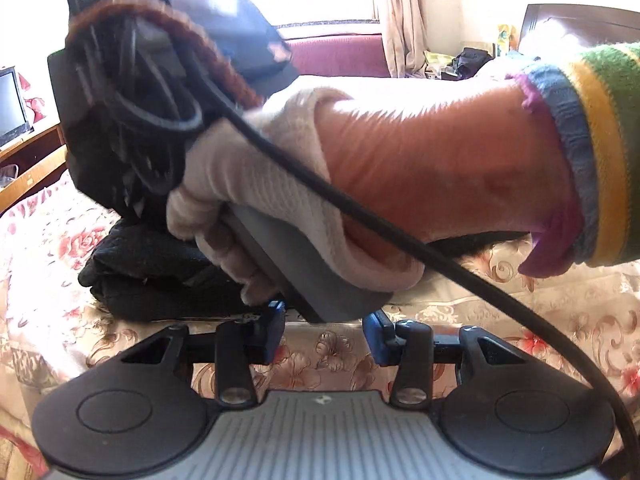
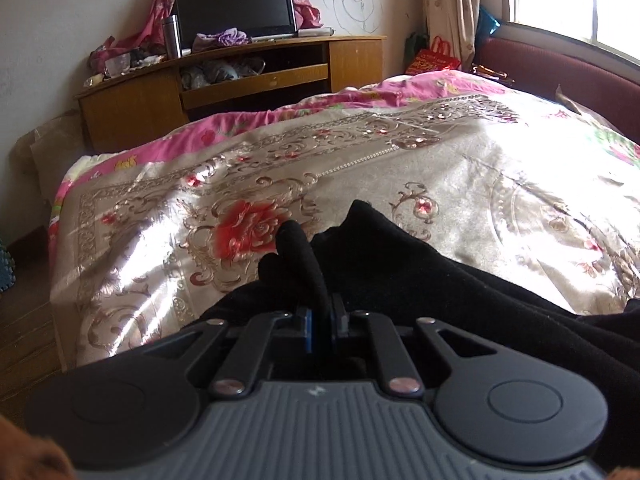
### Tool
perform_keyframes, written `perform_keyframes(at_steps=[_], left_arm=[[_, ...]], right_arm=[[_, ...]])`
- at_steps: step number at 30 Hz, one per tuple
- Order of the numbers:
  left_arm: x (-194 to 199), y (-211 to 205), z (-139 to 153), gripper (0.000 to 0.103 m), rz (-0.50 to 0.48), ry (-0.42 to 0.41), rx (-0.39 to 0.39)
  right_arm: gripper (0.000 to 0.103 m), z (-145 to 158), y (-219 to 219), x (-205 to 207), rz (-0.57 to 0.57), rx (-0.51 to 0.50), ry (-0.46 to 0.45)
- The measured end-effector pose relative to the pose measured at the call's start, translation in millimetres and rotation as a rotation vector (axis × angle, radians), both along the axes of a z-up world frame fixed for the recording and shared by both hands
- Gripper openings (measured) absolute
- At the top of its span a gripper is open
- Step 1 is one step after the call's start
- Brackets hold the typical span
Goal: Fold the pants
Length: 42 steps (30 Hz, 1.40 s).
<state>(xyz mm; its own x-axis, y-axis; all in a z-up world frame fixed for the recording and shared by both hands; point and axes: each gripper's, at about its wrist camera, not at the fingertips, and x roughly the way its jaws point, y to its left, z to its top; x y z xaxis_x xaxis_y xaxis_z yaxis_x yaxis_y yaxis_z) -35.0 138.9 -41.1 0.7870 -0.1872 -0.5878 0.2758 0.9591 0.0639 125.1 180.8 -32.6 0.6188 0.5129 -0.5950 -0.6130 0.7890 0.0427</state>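
The black pants (image 1: 140, 272) lie bunched on the flowered bedspread (image 1: 520, 320), partly hidden by a gloved hand (image 1: 280, 184) that grips the other gripper's handle. My left gripper (image 1: 326, 336) hangs just short of the pants with its blue pads (image 1: 276, 332) apart and only bedspread between them. In the right wrist view the pants (image 2: 420, 280) spread from the middle to the right edge. My right gripper (image 2: 321, 326) is shut on a raised fold of that black cloth (image 2: 296, 248).
A black cable (image 1: 360, 216) crosses the left wrist view in front of the hand and a striped sleeve (image 1: 600, 152). Beyond the bed stand a wooden TV cabinet (image 2: 160, 92) with a screen (image 2: 234, 4), a maroon bench (image 2: 560, 76) under the window, and a pink quilt (image 2: 360, 96).
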Motion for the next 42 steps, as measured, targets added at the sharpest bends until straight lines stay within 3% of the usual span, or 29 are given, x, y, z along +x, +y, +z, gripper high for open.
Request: perform_keyframes(at_steps=[2, 5, 7, 12, 16, 19, 22, 25, 28, 30, 33, 36, 38, 40, 42], left_arm=[[1, 1, -1, 0.057, -0.002, 0.003, -0.004], [4, -1, -3, 0.057, -0.005, 0.006, 0.002], [3, -3, -3, 0.057, -0.007, 0.008, 0.000], [2, -1, -5, 0.057, -0.002, 0.037, -0.006], [4, 2, -2, 0.057, 0.003, 0.030, -0.017], [5, 0, -3, 0.057, -0.005, 0.027, 0.002], [2, 1, 3, 0.057, -0.006, 0.011, 0.007], [-1, 8, 13, 0.057, 0.003, -0.013, 0.006], [3, 10, 32, 0.058, 0.003, -0.091, 0.006], [15, 9, 43, 0.061, 0.006, -0.155, 0.021], [47, 7, 45, 0.067, 0.026, -0.221, 0.046], [84, 9, 40, 0.067, 0.051, -0.199, 0.034], [111, 15, 28, 0.067, 0.075, -0.106, 0.027], [132, 20, 9, 0.068, 0.091, 0.034, 0.037], [132, 28, 0, 0.068, 0.108, 0.070, 0.001]], right_arm=[[0.010, 12, -4, -9, 0.008, 0.024, -0.067], [0.010, 28, -6, -13, 0.019, 0.086, -0.108], [0.010, 31, 3, -14, 0.049, 0.076, -0.128], [0.010, 2, 18, -10, 0.119, 0.010, -0.036], [0.014, -15, 23, -16, 0.186, -0.083, -0.032], [0.026, 0, 14, -20, 0.221, -0.012, -0.026], [0.027, 24, -7, -21, 0.245, 0.114, 0.019], [0.033, 44, -39, -27, 0.205, 0.151, -0.006], [0.035, 49, -79, -24, 0.109, 0.109, -0.018], [0.035, 47, -103, -15, 0.027, 0.075, -0.018], [0.037, 41, -135, 7, -0.079, 0.108, 0.024], [0.035, 30, -140, 24, -0.100, 0.088, 0.025], [0.035, 14, -139, 36, -0.145, 0.015, 0.040], [0.033, -2, -147, 49, -0.199, 0.003, 0.115], [0.028, -14, -163, 58, -0.246, 0.019, 0.171]])
